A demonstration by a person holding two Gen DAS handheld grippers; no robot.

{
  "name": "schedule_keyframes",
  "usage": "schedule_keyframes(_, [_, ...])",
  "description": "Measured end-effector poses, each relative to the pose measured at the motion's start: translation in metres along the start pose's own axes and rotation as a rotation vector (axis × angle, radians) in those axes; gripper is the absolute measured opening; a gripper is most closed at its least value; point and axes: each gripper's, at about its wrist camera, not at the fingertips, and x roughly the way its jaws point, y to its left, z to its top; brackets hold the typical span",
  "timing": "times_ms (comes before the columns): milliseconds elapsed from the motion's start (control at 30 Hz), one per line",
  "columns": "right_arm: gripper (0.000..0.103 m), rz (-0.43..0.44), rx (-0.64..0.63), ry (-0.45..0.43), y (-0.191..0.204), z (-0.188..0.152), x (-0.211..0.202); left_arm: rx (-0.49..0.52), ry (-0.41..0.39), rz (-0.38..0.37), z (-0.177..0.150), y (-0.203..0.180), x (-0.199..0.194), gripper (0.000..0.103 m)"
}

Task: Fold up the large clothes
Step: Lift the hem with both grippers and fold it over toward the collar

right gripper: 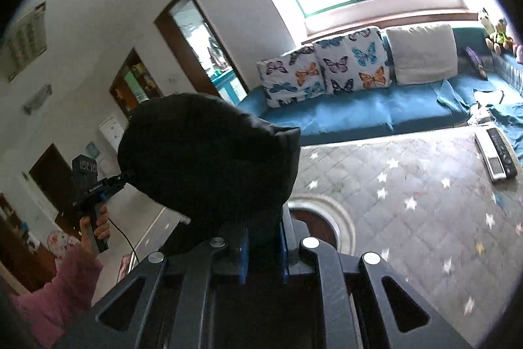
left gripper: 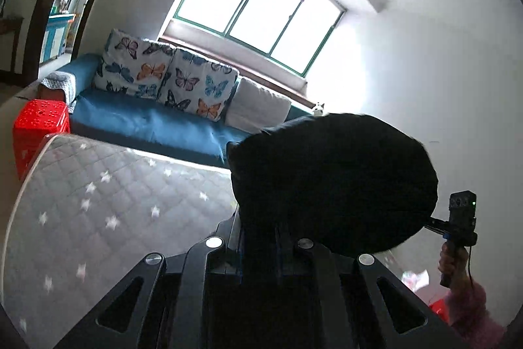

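A large black garment (left gripper: 333,182) hangs bunched in the air between both grippers, above a grey quilted mattress (left gripper: 114,201) with white stars. My left gripper (left gripper: 260,228) is shut on one edge of it, and the cloth hides the fingertips. At the right of the left wrist view, my right gripper (left gripper: 431,219) pinches the far edge, held by a hand in a pink sleeve (left gripper: 470,300). In the right wrist view the black garment (right gripper: 209,152) drapes over my right gripper (right gripper: 261,224), which is shut on it. My left gripper (right gripper: 126,177) grips its left edge.
A blue sofa (right gripper: 359,113) with butterfly cushions (right gripper: 353,61) runs along the mattress (right gripper: 408,185) under a window. A red plastic stool (left gripper: 39,123) stands at the mattress corner. A flat white and black device (right gripper: 497,156) lies on the mattress at the right. Doorways open on the left wall.
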Motion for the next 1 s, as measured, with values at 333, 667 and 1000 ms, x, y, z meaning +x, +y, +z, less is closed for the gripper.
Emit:
schedule_keyframes(333, [0.019,-0.009,-0.095,0.055,0.014,-0.122,-0.008,-0.053,0.034,0.019,-0.176,0.009,-0.09,0.013])
schedule_keyframes(667, [0.02,-0.003,-0.071,0.11,-0.008,-0.185,0.021,-0.088,0.11,0.087,-0.266,0.027,-0.105,0.015])
schedule_keyframes(1000, [0.021,-0.121,-0.241,0.147,0.018,-0.198,0.024,0.012,0.118,0.256,-0.244,-0.019,-0.185,0.015])
